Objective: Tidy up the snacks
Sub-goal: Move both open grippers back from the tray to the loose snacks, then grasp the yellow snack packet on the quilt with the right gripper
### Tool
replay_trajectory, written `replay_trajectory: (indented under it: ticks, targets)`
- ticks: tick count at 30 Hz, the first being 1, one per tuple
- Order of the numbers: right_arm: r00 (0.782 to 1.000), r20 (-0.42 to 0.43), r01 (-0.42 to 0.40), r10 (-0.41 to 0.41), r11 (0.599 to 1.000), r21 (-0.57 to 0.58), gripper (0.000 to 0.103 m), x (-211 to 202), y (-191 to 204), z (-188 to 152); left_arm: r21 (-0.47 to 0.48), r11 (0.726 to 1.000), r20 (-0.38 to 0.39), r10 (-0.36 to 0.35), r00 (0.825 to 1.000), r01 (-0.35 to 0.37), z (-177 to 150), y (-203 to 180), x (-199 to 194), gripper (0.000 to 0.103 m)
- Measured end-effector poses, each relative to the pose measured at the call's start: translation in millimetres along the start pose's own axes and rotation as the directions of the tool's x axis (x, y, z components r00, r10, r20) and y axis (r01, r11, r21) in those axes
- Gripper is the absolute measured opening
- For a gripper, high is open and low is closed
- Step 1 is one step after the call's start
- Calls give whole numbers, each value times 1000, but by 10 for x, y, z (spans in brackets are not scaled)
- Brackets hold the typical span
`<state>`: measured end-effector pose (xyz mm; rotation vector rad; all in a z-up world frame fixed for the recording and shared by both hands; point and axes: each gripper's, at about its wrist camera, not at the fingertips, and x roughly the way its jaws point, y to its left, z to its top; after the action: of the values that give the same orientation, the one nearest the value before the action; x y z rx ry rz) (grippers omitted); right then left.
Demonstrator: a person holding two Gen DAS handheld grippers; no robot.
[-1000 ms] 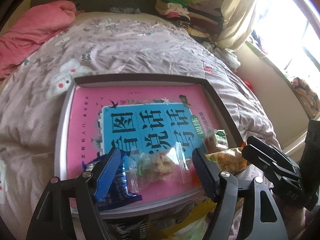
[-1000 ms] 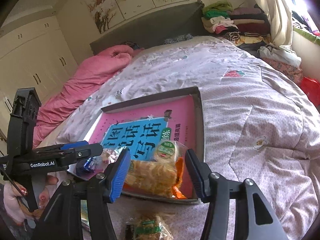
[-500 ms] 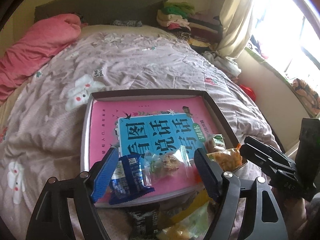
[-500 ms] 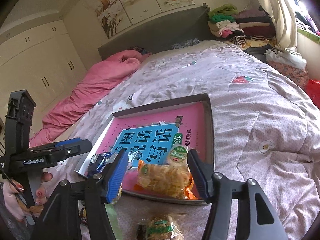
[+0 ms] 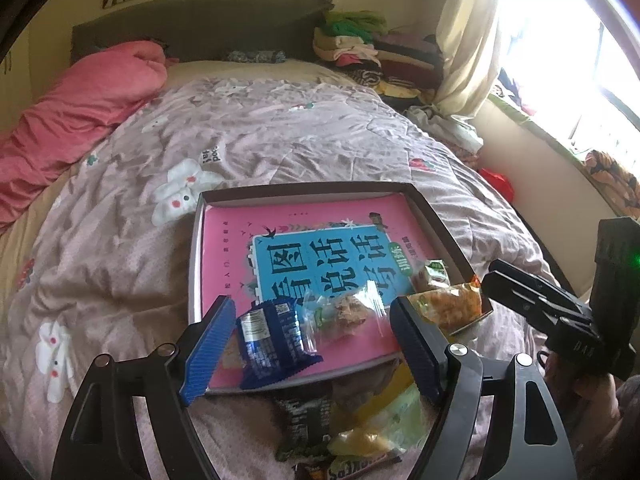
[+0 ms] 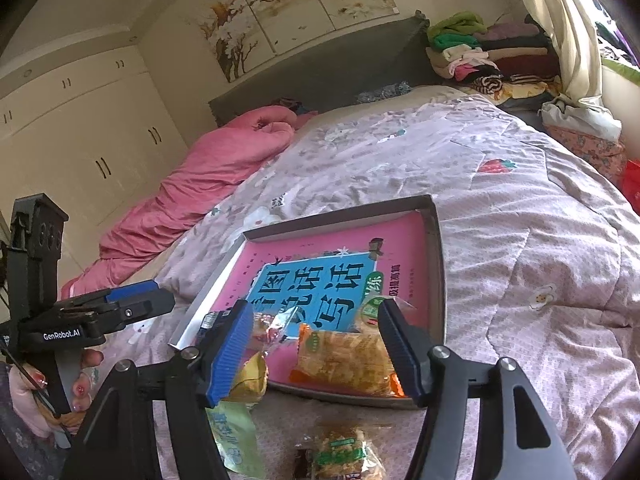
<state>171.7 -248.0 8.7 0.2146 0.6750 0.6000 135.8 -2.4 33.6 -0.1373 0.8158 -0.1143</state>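
Observation:
A shallow dark-rimmed tray [image 5: 304, 190] [image 6: 438, 264] lies on the bed with a pink and blue book lining it. In it lie a blue wrapped snack [image 5: 274, 342], a clear packet [image 5: 344, 312], an orange packet [image 5: 448, 302] [image 6: 348, 360] and a small green-labelled packet [image 5: 434, 270] [image 6: 370, 308]. My left gripper [image 5: 316, 354] is open and empty, above the tray's near edge. My right gripper [image 6: 316, 350] is open and empty, above the tray's near corner. Loose snacks lie before the tray: a dark packet [image 5: 306, 420], a yellow-green bag [image 5: 380, 420], a green-labelled packet [image 6: 340, 450].
The tray sits on a mauve patterned quilt [image 5: 248, 136]. A pink duvet [image 5: 76, 96] is heaped at the far left. Folded clothes [image 5: 360, 44] are stacked by the headboard. A window and curtain [image 5: 472, 32] stand to the right, wardrobes [image 6: 72, 136] to the left.
Both grippers have pulled back and up from the tray. The blue snack, earlier beside my left finger, now lies free in the tray. Both stay open.

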Motion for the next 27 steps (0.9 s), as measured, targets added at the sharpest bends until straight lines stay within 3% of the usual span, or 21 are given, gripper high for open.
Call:
replay_trajectory:
  ticks: [27]
  targets:
    - [998, -29, -66, 64, 996, -63, 65, -53, 255, -62, 90, 996, -45, 31, 999, -27, -378, -114, -139, 81]
